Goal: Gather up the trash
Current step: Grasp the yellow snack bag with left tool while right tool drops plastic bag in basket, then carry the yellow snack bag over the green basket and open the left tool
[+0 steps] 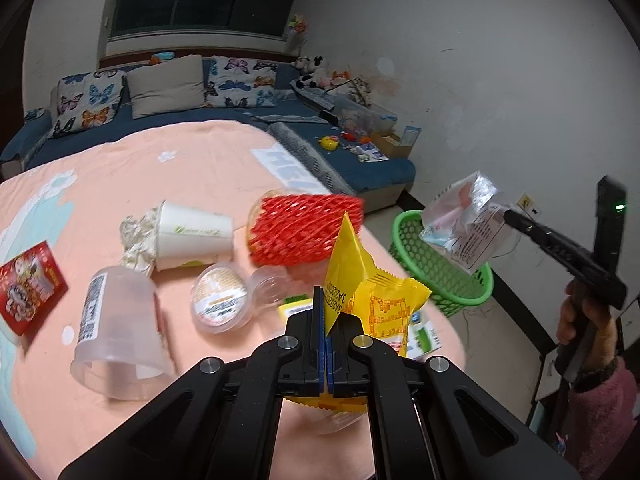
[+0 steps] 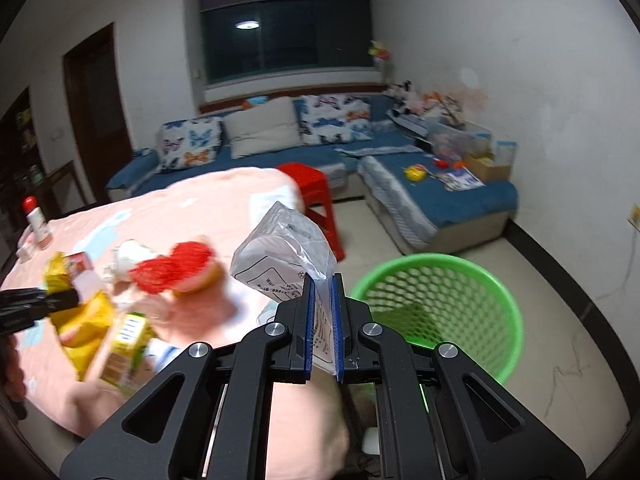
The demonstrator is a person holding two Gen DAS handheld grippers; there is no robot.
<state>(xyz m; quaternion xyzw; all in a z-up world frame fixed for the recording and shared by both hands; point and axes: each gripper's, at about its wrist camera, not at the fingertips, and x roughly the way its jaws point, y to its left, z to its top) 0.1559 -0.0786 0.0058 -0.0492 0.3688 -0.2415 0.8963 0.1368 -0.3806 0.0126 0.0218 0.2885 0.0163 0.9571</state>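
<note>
My right gripper jaws clamp the light, crinkly clear wrapper; my left gripper jaws pinch the slippery yellow packet by its flat edge.

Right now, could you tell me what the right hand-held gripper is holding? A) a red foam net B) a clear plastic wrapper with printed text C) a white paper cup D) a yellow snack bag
B: the right hand-held gripper is shut on the clear plastic wrapper, near the green basket; the yellow bag sits in the left one.
</note>
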